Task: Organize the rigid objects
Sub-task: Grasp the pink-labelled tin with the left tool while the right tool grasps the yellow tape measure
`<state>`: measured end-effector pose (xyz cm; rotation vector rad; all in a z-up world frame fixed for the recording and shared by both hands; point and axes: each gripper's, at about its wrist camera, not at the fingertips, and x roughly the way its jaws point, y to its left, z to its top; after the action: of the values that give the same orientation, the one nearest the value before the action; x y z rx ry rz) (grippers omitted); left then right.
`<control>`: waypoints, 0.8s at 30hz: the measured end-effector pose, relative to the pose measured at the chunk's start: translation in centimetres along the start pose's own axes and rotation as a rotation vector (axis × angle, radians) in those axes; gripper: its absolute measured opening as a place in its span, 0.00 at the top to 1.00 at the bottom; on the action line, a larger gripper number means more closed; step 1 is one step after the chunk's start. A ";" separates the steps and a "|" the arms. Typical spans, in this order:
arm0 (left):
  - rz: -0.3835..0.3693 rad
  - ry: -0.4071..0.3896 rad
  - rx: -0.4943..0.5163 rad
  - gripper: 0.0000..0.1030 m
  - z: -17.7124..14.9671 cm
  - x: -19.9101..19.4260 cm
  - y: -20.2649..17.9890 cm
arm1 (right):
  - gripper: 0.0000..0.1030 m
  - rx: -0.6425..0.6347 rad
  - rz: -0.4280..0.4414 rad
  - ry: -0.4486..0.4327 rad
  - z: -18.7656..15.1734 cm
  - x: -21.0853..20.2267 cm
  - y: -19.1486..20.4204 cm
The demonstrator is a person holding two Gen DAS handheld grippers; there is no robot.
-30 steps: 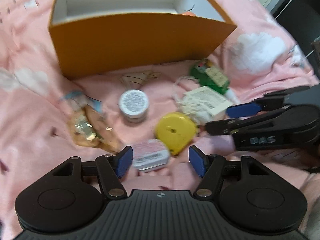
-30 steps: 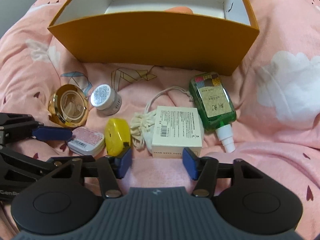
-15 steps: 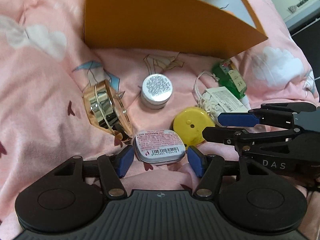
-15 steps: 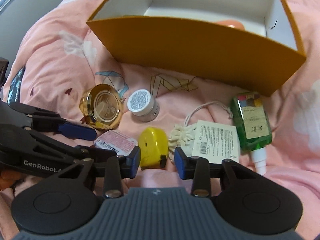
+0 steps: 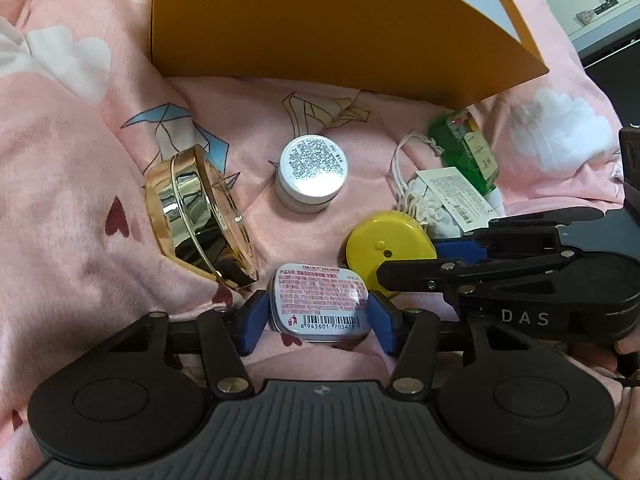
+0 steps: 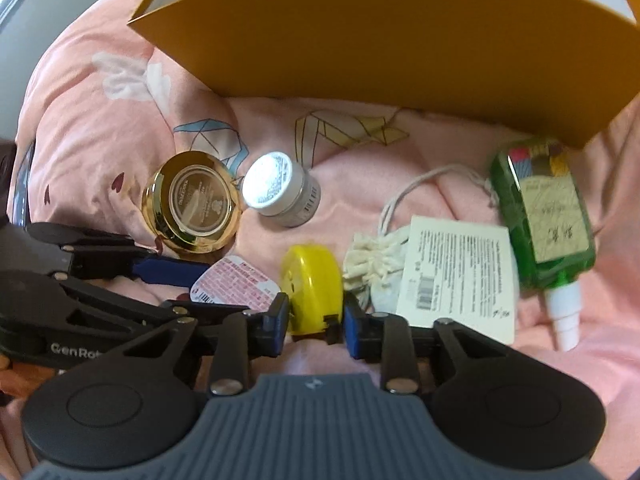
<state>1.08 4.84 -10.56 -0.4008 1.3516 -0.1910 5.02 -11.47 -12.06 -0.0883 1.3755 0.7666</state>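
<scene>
A small tin with a pink label (image 5: 320, 300) lies on the pink blanket between the blue pads of my left gripper (image 5: 316, 320). The jaws are closing and both pads touch its sides. Right beside it stands a yellow round case (image 6: 312, 288) on edge, with my right gripper (image 6: 316, 326) closing on it, pads against both faces. The two grippers sit side by side, nearly touching. The open orange box (image 5: 320, 20) stands just behind the loose items.
A gold compact (image 5: 192, 208) leans to the left of the tin. Behind it is a white jar (image 5: 312, 172). To the right lie a white drawstring pouch with a tag (image 6: 452, 268) and a green spray bottle (image 6: 540, 208). The blanket is rumpled.
Both grippers have come down toward the blanket and narrowed, the left around the pink tin, the right around the yellow case. The box now fills more of both views.
</scene>
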 end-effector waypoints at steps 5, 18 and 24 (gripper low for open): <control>-0.111 -0.043 -0.058 0.54 -0.1 -0.5 1.2 | 0.79 -0.027 -0.039 -0.061 -0.4 -1.5 0.8; -0.107 -0.008 -0.193 0.59 0.4 1.0 2.1 | 0.80 0.016 -0.080 -0.088 -1.2 -2.9 0.0; -0.104 0.038 -0.157 0.47 0.7 2.5 1.0 | 0.80 0.036 -0.067 -0.067 -1.0 -2.0 -0.2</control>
<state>2.17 4.99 -13.08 -0.6026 1.3891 -0.1800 4.32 -13.01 -10.59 -0.0787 1.3158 0.6828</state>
